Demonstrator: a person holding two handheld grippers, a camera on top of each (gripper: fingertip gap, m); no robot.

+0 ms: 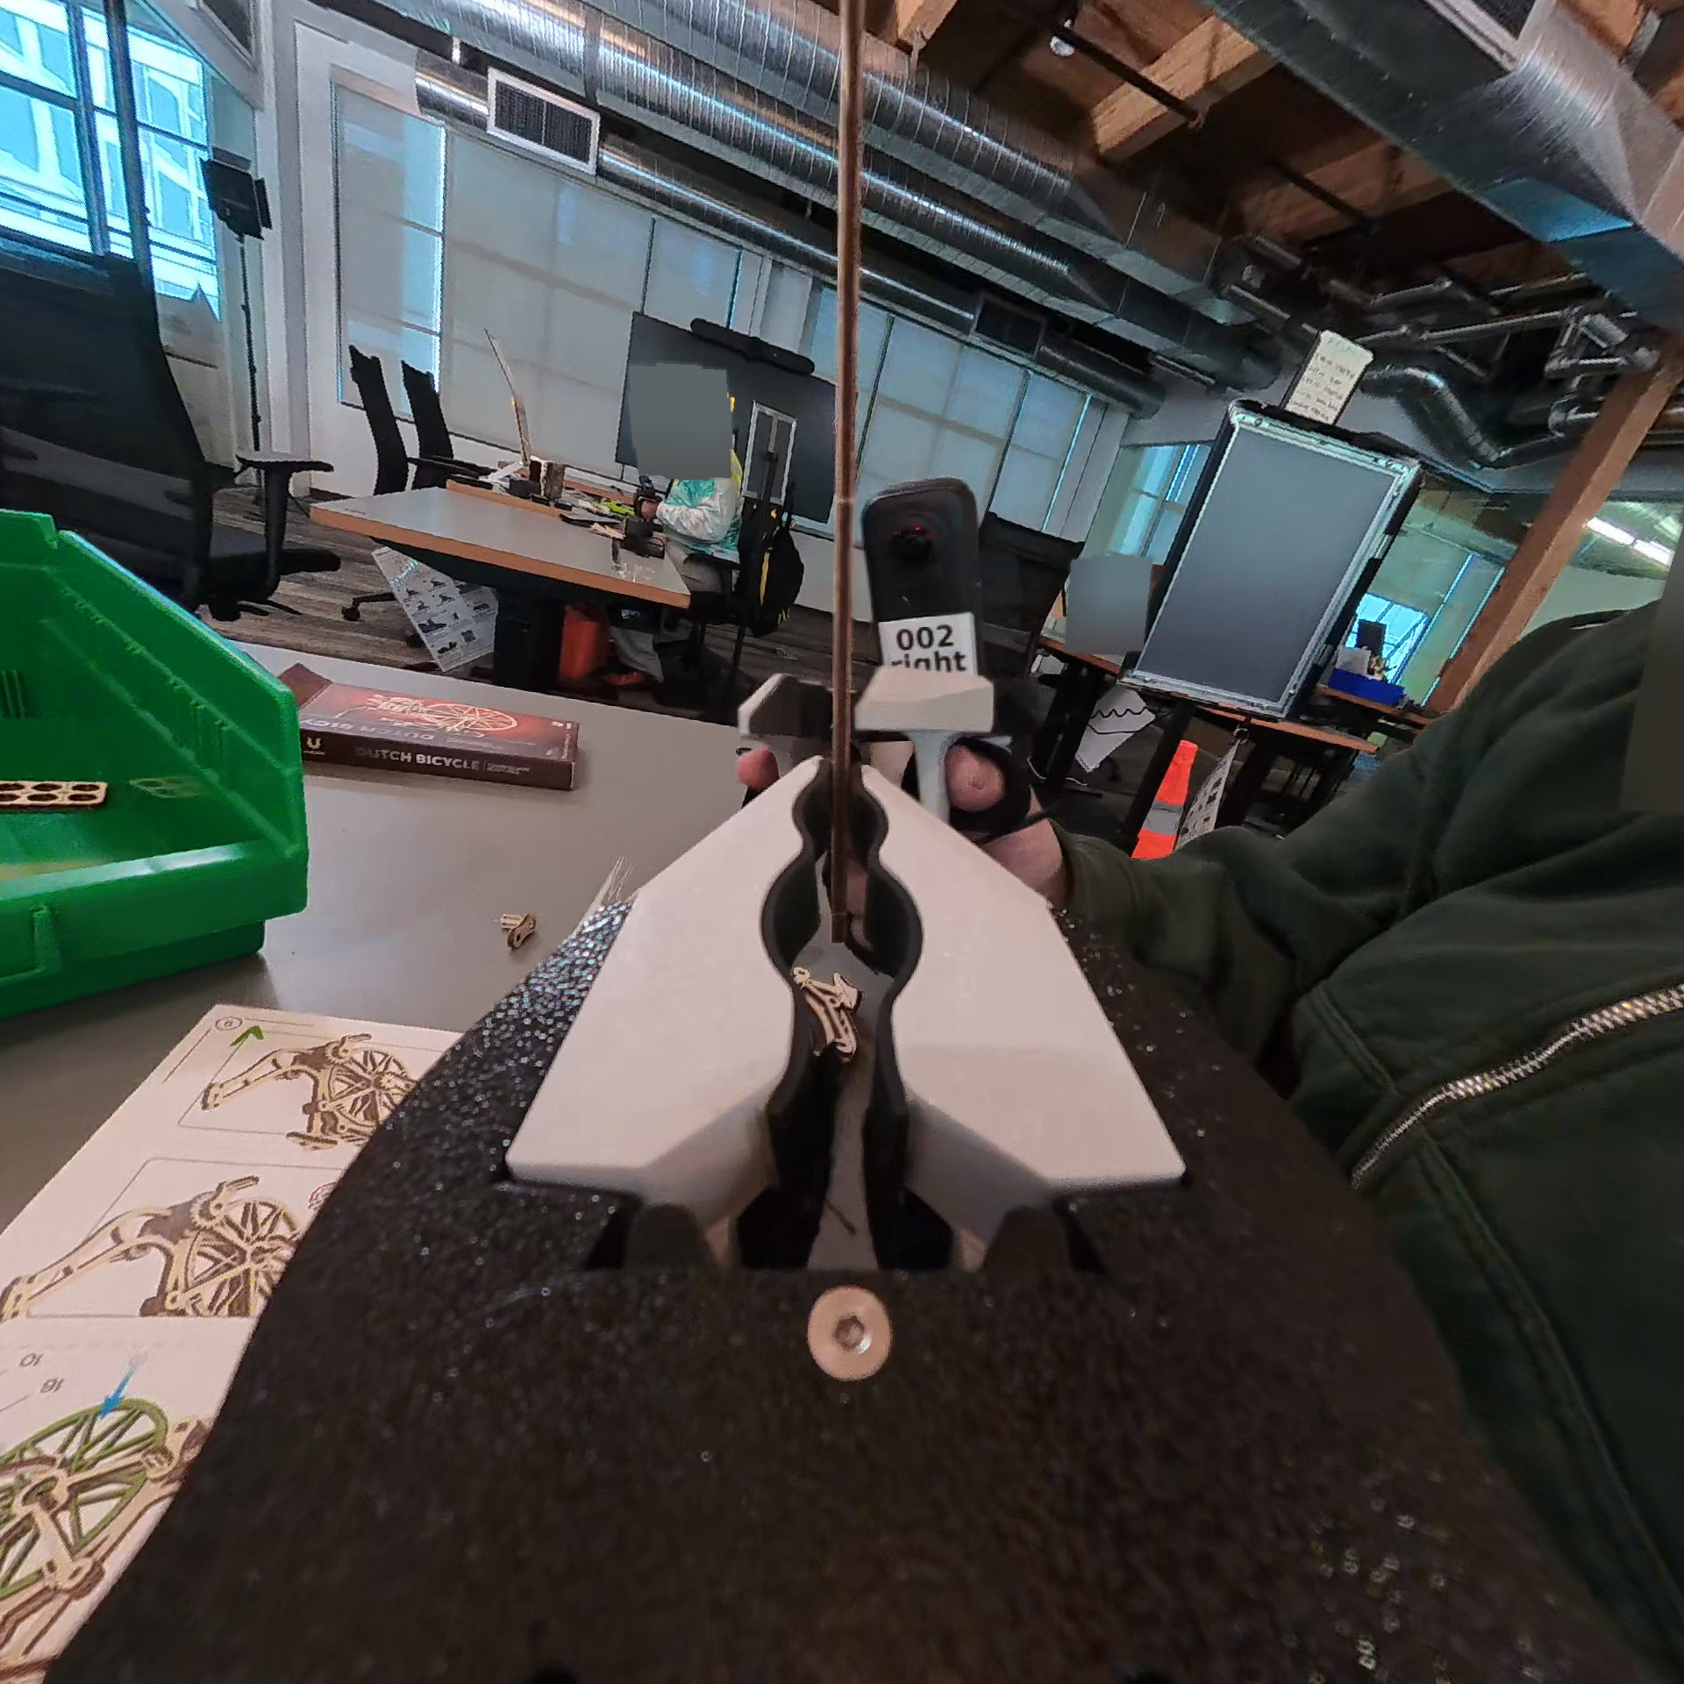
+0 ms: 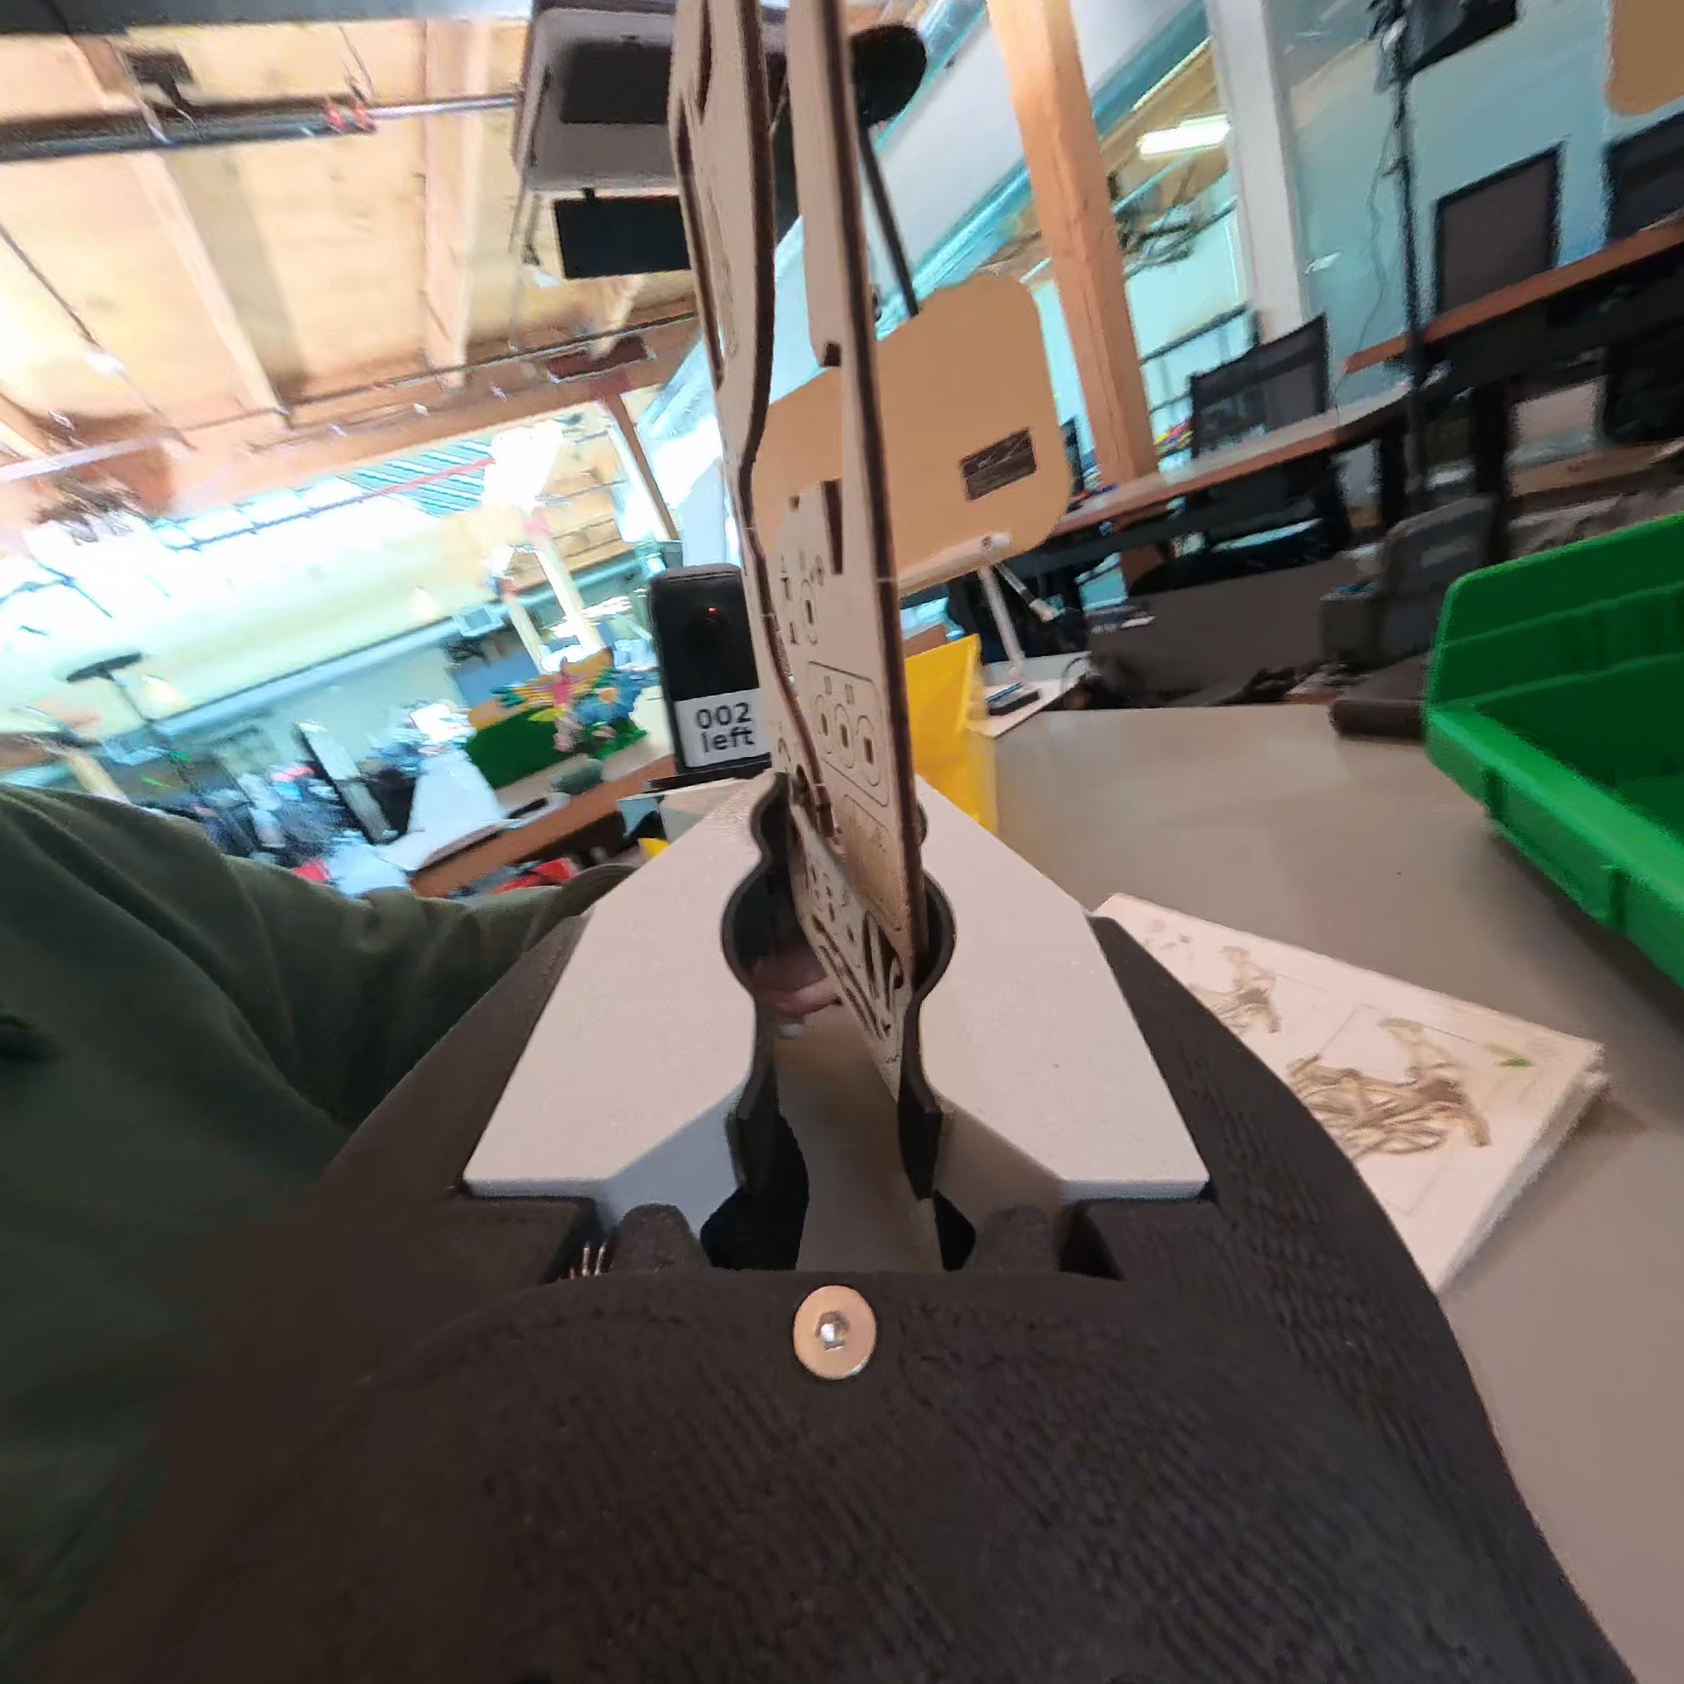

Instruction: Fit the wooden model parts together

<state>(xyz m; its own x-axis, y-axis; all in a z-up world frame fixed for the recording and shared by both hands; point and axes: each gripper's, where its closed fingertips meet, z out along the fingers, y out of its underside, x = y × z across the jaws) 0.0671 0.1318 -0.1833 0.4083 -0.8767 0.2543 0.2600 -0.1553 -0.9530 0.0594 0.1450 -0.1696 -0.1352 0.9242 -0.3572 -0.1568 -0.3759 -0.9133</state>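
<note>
A thin wooden sheet of laser-cut parts (image 1: 849, 364) stands upright, seen edge-on in the left wrist view. My left gripper (image 1: 840, 785) is shut on its lower edge. My right gripper (image 1: 852, 715) faces it from the far side, its two fingers apart on either side of the sheet. In the right wrist view the sheet (image 2: 847, 638) stands between the fingers of my right gripper (image 2: 847, 811). It leans on the right pad, with a gap to the left pad. A small wooden piece (image 1: 829, 1011) shows below, between my left fingers.
A green bin (image 1: 137, 775) stands at the left on the grey table (image 1: 474, 847), and shows in the right wrist view too (image 2: 1567, 729). An instruction booklet (image 1: 273, 1139) and a brown kit box (image 1: 437, 738) lie nearby. Another small wooden piece (image 1: 518, 929) lies loose. A green sleeve (image 1: 1412, 911) is at the right. The tips of both grippers are at nearly the same place.
</note>
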